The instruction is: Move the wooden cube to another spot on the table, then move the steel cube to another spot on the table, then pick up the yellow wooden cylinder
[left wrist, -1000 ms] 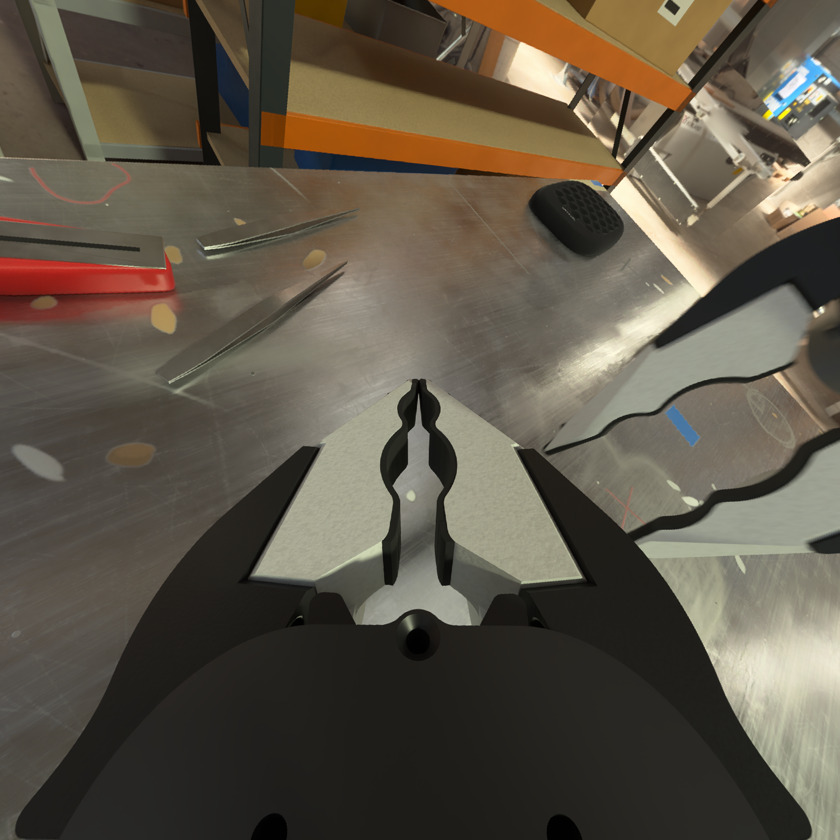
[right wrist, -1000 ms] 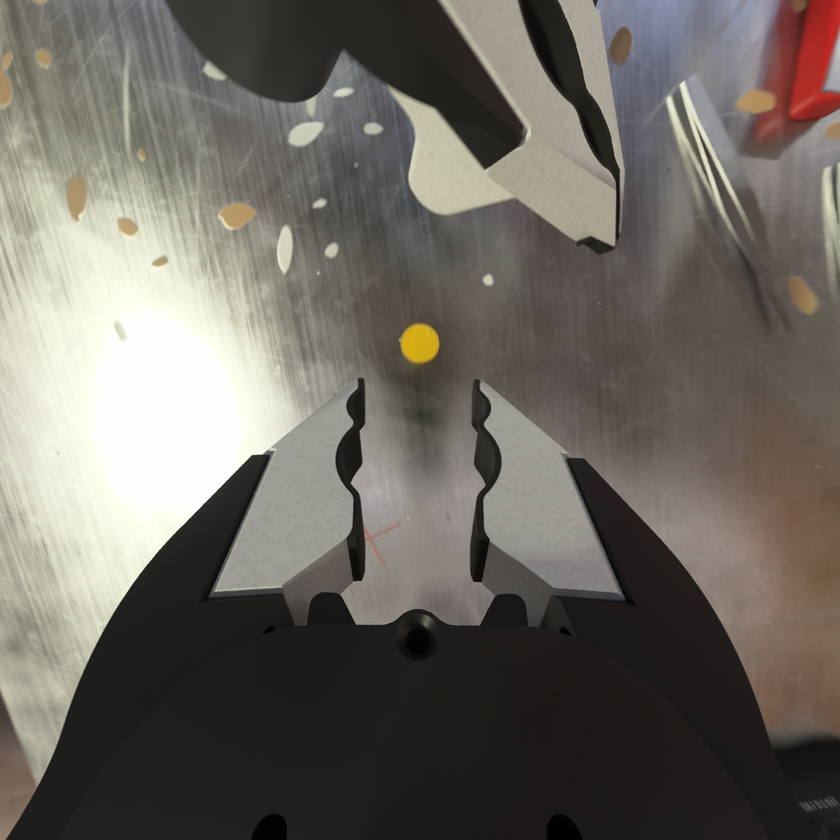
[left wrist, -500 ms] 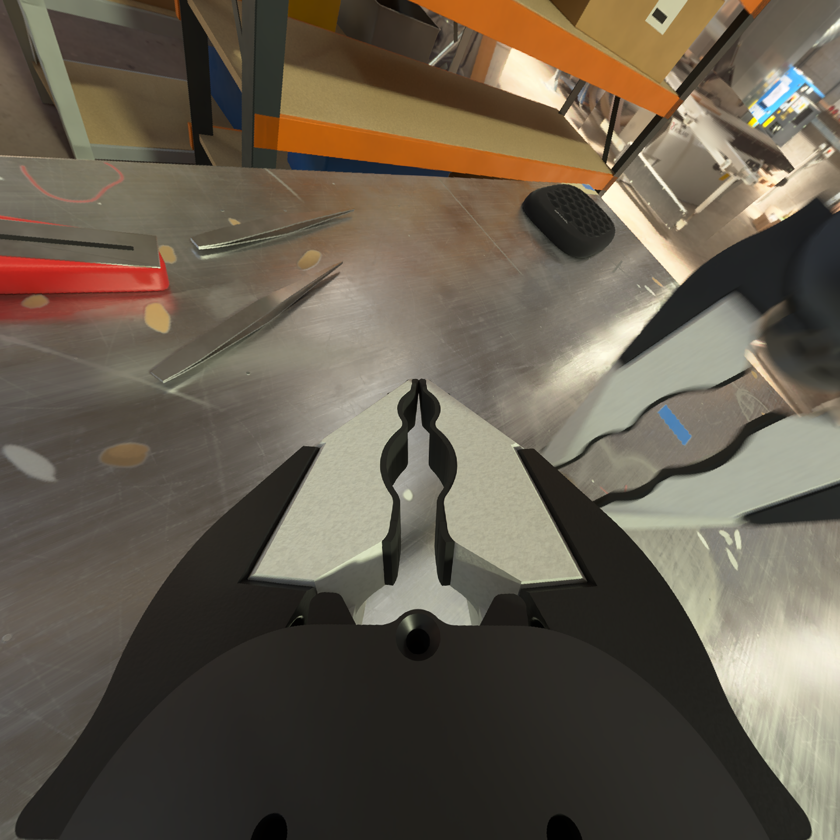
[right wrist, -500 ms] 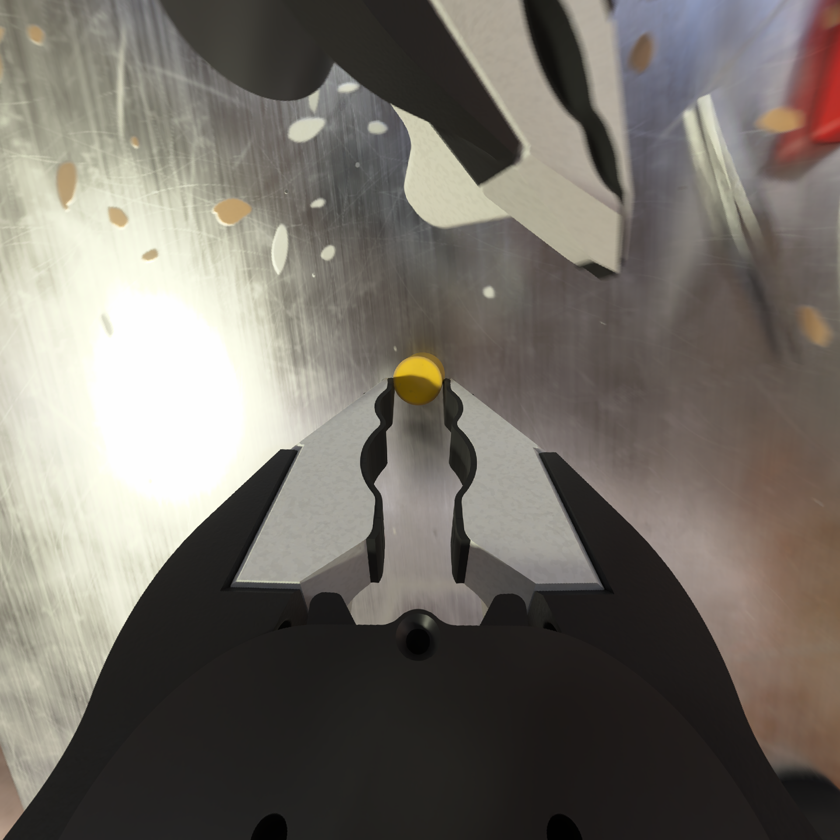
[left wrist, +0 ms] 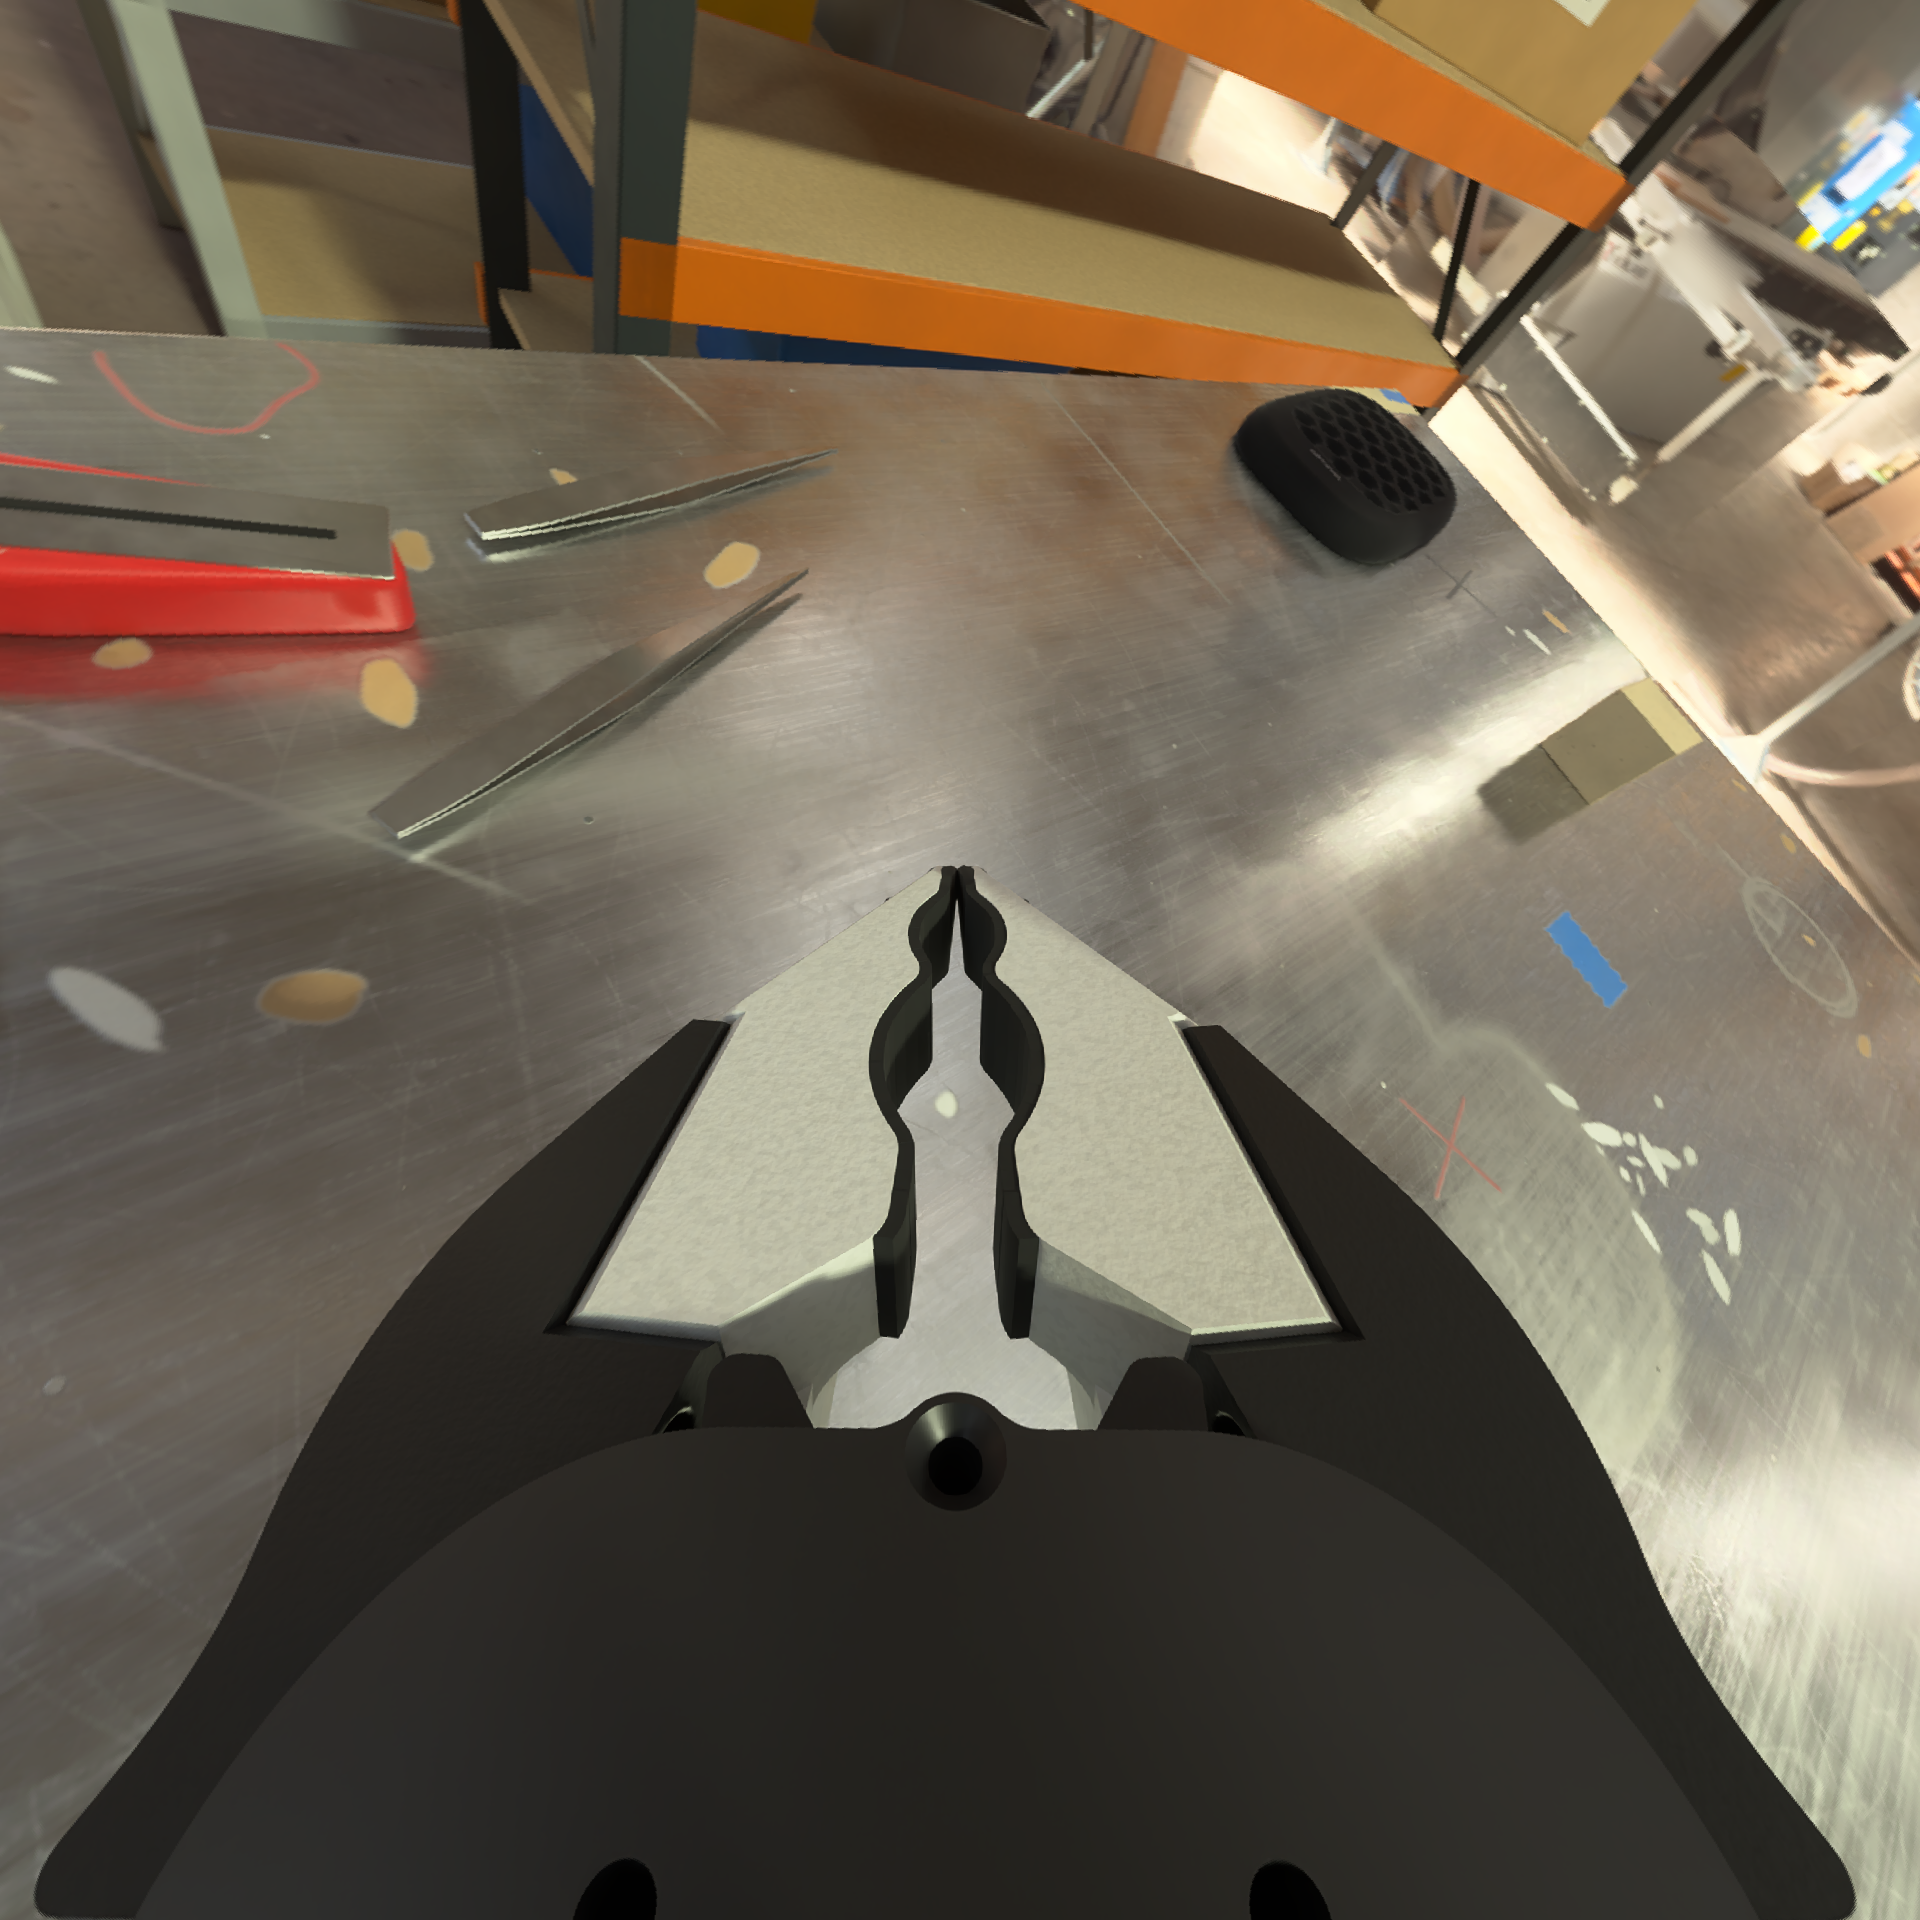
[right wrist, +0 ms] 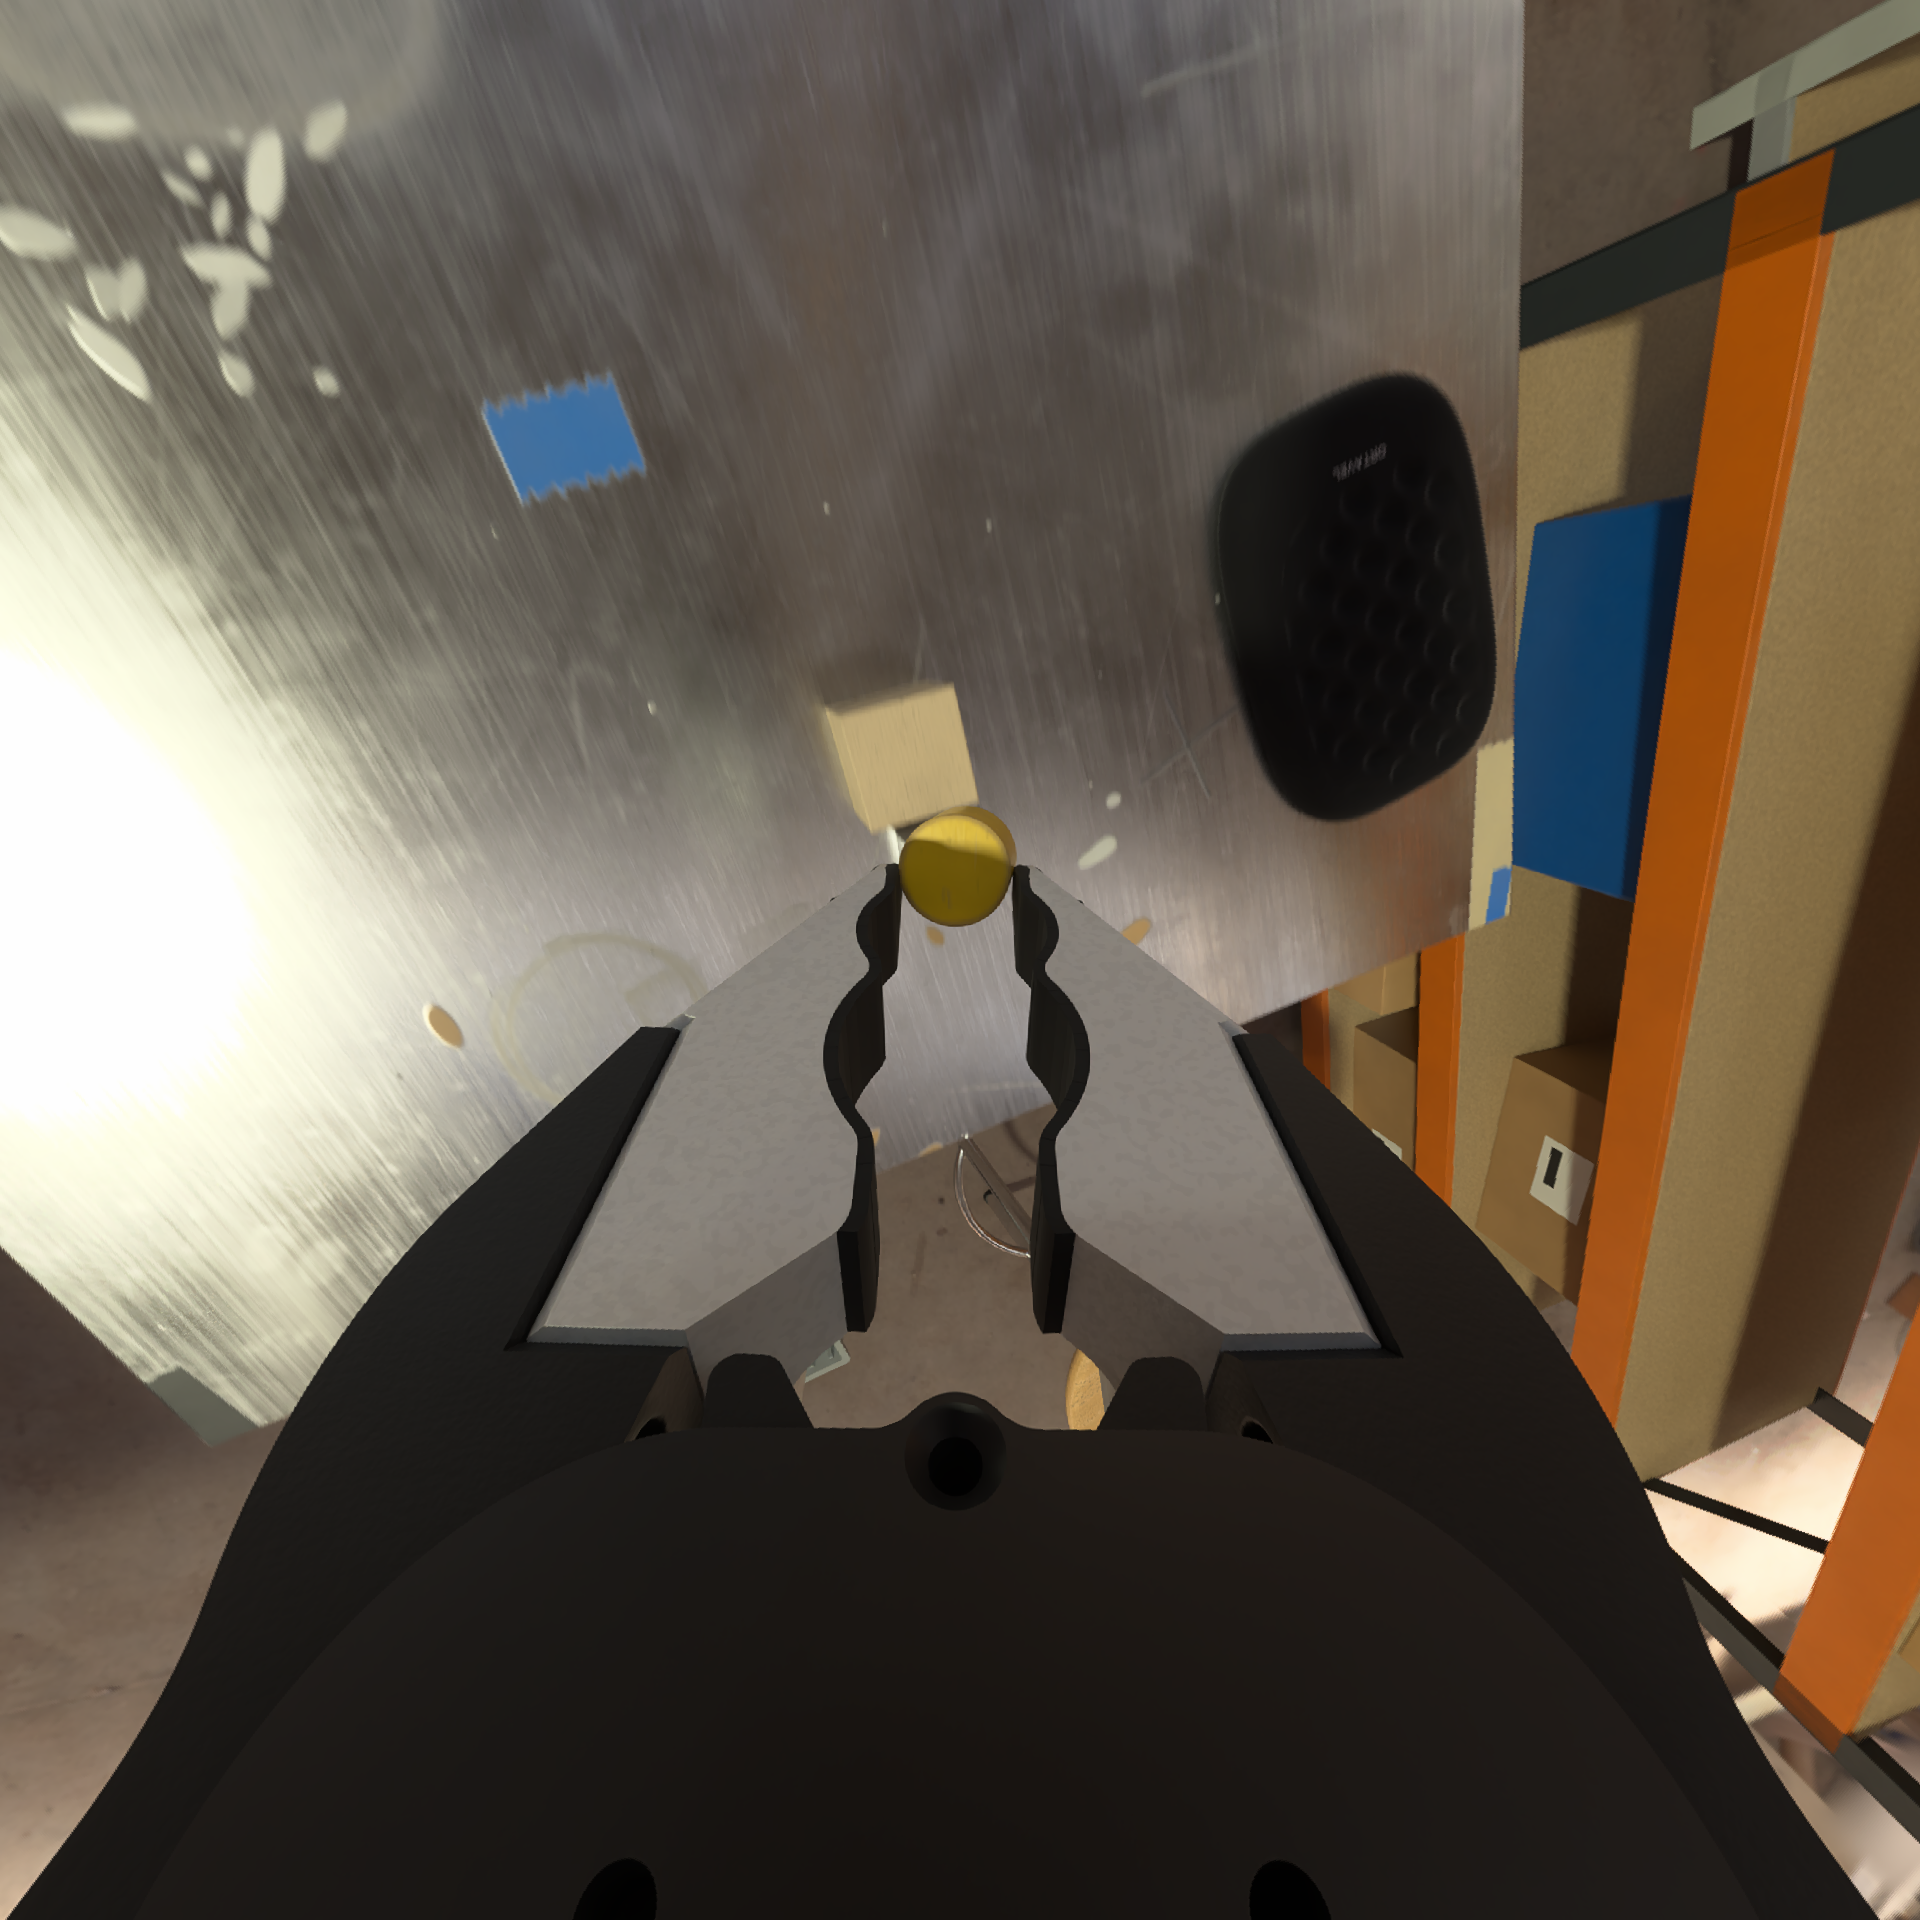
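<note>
My right gripper (right wrist: pixel 954 875) is shut on the yellow wooden cylinder (right wrist: pixel 951 888), which I see end-on between the fingertips, held up off the metal table (right wrist: pixel 727 312). The wooden cube (right wrist: pixel 900 753) rests on the table just beyond the cylinder. It also shows in the left wrist view (left wrist: pixel 1605 753), near the table's right edge. My left gripper (left wrist: pixel 954 875) is shut and empty, low over the middle of the table (left wrist: pixel 1039 675). I see no steel cube in either view.
A black perforated pad (left wrist: pixel 1345 478) lies at the far right corner and also shows in the right wrist view (right wrist: pixel 1351 597). Two steel tweezers (left wrist: pixel 592 717) and a red tool (left wrist: pixel 197 597) lie at the left. Orange shelving (left wrist: pixel 987 312) stands behind the table. Blue tape (right wrist: pixel 564 436) marks the table.
My right gripper closed on the yellow cylinder, lifted it and swung round toward the table's corner. It has left the left wrist view. My left gripper has barely moved.
</note>
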